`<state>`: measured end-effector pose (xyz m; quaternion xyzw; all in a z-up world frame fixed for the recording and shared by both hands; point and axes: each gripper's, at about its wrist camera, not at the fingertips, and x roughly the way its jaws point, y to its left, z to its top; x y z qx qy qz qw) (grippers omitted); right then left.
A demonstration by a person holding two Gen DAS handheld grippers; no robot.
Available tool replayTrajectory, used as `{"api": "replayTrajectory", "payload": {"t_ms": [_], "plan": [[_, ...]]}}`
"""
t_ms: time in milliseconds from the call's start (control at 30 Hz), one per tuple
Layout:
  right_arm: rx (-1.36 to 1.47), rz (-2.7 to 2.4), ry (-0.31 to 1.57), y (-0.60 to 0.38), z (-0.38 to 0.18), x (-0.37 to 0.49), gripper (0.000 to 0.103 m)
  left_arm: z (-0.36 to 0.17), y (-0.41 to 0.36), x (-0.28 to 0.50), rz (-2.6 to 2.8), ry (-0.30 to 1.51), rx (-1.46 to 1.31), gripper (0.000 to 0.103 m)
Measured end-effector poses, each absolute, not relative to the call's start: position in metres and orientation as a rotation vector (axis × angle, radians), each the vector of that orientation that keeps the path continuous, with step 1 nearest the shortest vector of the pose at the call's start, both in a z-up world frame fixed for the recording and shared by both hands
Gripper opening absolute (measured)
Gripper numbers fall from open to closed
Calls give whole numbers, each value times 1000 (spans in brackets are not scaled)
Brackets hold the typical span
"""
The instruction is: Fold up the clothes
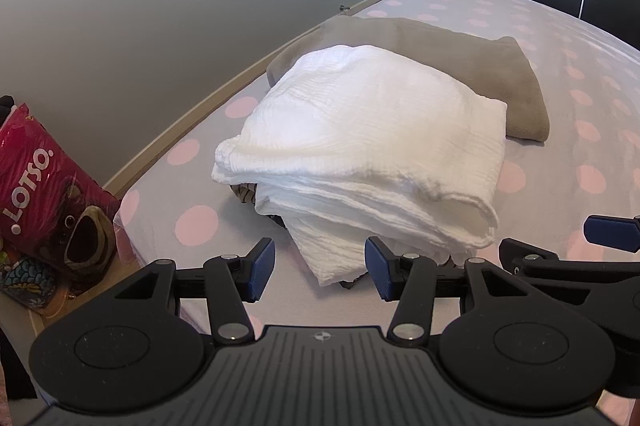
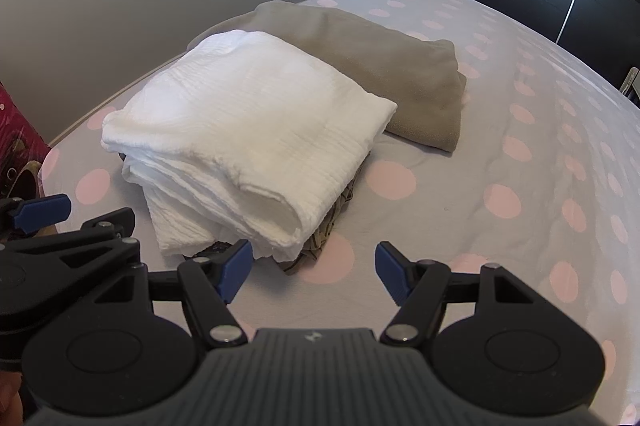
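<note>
A folded white garment of crinkled cotton lies on the bed, whose grey sheet is dotted with pale pink, and it sits on top of a darker patterned cloth that only peeks out under its near edge. Behind it, partly overlapped, is a folded beige blanket. Both grippers hang short of the pile, tilted down toward it, and neither touches any fabric. The left gripper has its fingers parted about midway with nothing between them, and the loose near corner of the white garment lies straight ahead, just beyond the gap. The right gripper is spread wider, also empty, and its gap opens mostly onto bare sheet, with the pile's near right corner lying just ahead and to its left. The white bundle's long axis seems to run from near left to far right, away from both hands (the fisheye bends this, so the angle is a rough reading). Judging from this, the left hand is the better lined up for that trailing corner, while the right would need to shift leftward to reach the rolled edge. A red Lotso bag stands off the bed's left side, clear of the work.
</note>
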<state>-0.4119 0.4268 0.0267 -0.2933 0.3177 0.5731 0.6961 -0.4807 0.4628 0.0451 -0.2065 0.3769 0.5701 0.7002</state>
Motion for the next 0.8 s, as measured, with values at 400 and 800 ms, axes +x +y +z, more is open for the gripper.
{"api": "replayTrajectory", "payload": {"t_ms": [400,800], "plan": [[-658,1274,694,428,28,-414,70,46,462,-480,1272,836,-454,46],[-658,1274,688,427,30,-414,70,49,458,-477,1259,822,-443,42]]}}
